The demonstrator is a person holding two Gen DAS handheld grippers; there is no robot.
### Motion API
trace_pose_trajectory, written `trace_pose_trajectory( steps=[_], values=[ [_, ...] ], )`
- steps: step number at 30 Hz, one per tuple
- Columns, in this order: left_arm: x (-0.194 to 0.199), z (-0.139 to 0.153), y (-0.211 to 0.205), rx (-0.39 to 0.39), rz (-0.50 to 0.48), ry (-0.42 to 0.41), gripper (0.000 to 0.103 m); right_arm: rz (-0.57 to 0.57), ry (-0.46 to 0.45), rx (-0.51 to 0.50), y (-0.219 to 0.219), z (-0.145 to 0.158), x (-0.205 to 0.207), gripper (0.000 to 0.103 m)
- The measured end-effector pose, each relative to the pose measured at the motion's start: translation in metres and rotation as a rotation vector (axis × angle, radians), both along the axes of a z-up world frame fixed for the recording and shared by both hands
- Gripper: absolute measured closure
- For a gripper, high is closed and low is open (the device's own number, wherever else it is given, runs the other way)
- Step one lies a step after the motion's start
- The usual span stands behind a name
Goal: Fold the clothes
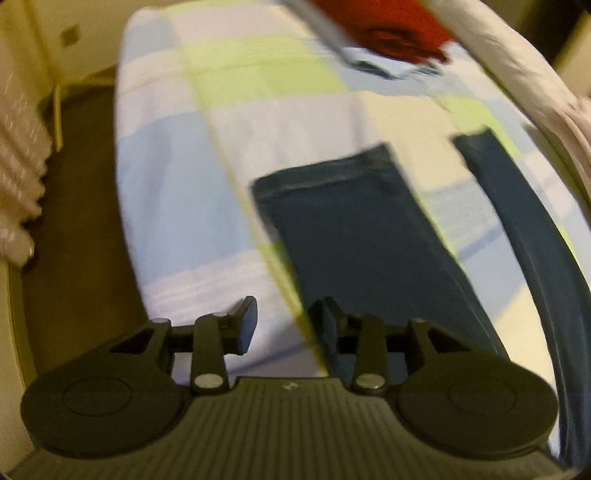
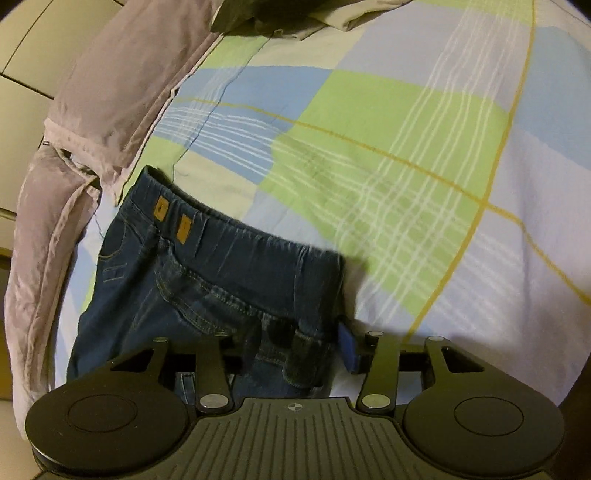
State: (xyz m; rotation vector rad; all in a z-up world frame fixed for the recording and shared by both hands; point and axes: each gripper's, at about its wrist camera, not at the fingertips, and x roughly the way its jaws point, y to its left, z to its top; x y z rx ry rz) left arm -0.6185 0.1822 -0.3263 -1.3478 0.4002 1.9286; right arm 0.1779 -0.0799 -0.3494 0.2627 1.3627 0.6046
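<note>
Jeans: dark blue denim, lying flat on the bed, waistband toward the middle of the sheet, two tan labels at the band near its left corner in the right wrist view
Jeans legs: in the left wrist view one leg end lies flat just ahead of the gripper, hem square and facing away; a second dark strip runs along the right side, apart from the first, with sheet showing between them
Right gripper: low over the waistband's right corner, jaws parted wide, a bunched bit of denim sitting between them; the blue pad stands just clear of the cloth on the right, the left finger is hidden behind the denim, so no squeeze on the fabric that I can see
Left gripper: hanging over the bed beside the leg's left edge, jaws partly apart, nothing between them but sheet; picture is smeared with motion blur
Sheet: checked in green, blue and white with thin yellow lines, covering the bed under everything
Grey cloth: rumpled pile along the bed's edge, touching the jeans' waistband corner
Red item: at the far end of the bed, too blurred to tell what it is
Floor: brown, left of the bed
</note>
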Motion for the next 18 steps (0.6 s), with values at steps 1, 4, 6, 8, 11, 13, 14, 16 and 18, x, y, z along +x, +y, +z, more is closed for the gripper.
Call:
trace_pose_trajectory(
  steps=[1, 4, 6, 8, 11, 13, 14, 16, 18],
  values=[
    [-0.006, -0.004, 0.001, 0.013, 0.015, -0.012, 0.07, -0.001, -0.012, -0.008, 0.002, 0.0, -0.002, 0.056],
    [-0.01, -0.002, 0.012, 0.048, -0.032, 0.029, 0.081, 0.001, -0.042, -0.033, 0.007, 0.002, -0.008, 0.056],
    [-0.013, -0.001, 0.018, 0.071, -0.084, 0.039, 0.1, 0.026, -0.06, -0.06, 0.012, 0.002, -0.009, 0.063],
    [-0.019, -0.001, 0.022, 0.071, -0.116, 0.032, 0.103, 0.055, -0.083, -0.107, 0.016, 0.002, -0.009, 0.08],
    [-0.013, 0.008, 0.021, 0.081, -0.188, 0.087, 0.102, 0.065, -0.082, -0.108, 0.014, 0.004, -0.008, 0.087],
    [0.0, 0.025, 0.012, 0.13, -0.238, 0.155, 0.102, 0.088, -0.11, -0.111, 0.015, 0.01, -0.011, 0.092],
    [0.005, 0.032, 0.008, 0.151, -0.274, 0.192, 0.102, 0.096, -0.13, -0.114, 0.016, 0.015, -0.013, 0.093],
    [0.007, 0.026, 0.006, 0.114, -0.352, 0.265, 0.1, 0.085, -0.147, -0.092, 0.01, 0.023, -0.017, 0.093],
    [0.006, 0.01, 0.01, 0.025, -0.382, 0.292, 0.099, 0.09, -0.131, -0.098, 0.006, 0.018, -0.02, 0.092]
  ],
)
